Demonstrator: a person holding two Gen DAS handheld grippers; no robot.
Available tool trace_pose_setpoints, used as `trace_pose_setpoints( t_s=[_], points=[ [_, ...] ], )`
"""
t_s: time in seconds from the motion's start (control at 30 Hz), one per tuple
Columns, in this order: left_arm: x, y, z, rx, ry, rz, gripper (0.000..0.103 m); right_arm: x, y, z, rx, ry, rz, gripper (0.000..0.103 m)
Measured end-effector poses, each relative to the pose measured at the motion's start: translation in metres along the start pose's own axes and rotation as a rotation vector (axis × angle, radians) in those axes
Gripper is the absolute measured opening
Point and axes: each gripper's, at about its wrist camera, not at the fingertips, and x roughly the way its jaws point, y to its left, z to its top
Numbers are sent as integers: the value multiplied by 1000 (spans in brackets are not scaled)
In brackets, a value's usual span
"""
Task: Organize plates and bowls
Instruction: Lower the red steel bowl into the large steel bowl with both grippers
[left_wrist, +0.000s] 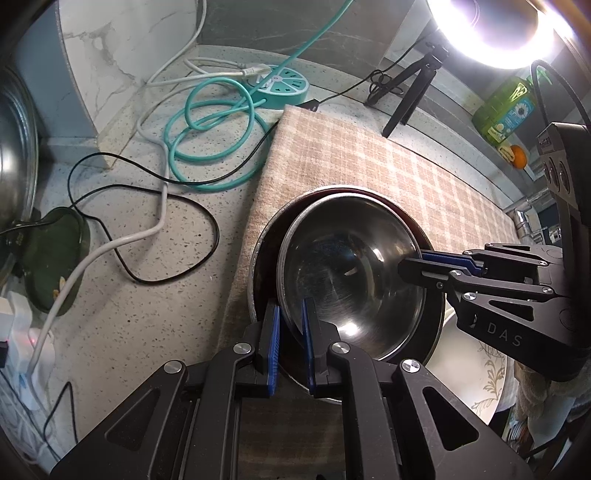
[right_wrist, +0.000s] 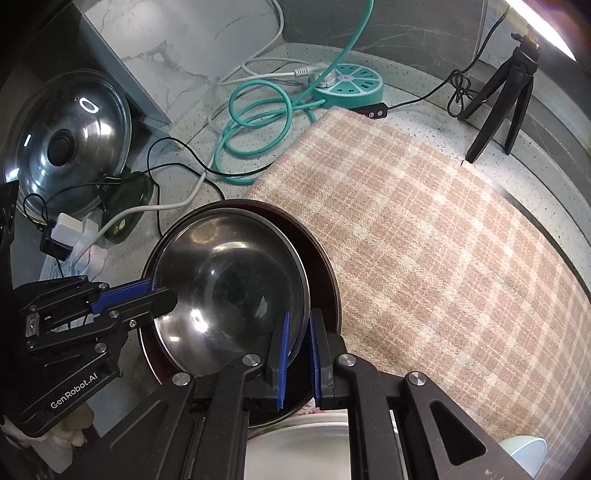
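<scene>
Progress: early. Your left gripper (left_wrist: 291, 314) & right gripper (right_wrist: 299, 325) both clamp steel bowl (left_wrist: 351, 273) rim, nested in dark pan (left_wrist: 264, 258); white plate (right_wrist: 295, 443) unsorted.

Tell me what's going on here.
A person holds a gripper in each hand, and both grip one steel bowl by its rim. The left gripper pinches one edge, the right gripper another. The bowl sits nested in a larger dark dish over a checked cloth. White plates lie nearer the camera.
</scene>
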Motion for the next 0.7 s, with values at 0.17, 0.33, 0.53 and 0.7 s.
trace_pose_setpoints(
  t_s=[0.17,0.33,0.53,0.7],
  points=[
    [1,-1,0,2,8,1,10,-1,1,-1,-6,8,2,12],
    [2,-2,0,1,14,-2,10,-2,1,-3,-3,13,9,12],
    [2,-3,0,1,17,5,10,-2,2,-4,-4,19,13,12],
    [2,-3,-1,7,18,10,12,-3,3,-5,-2,27,21,15]
  ],
)
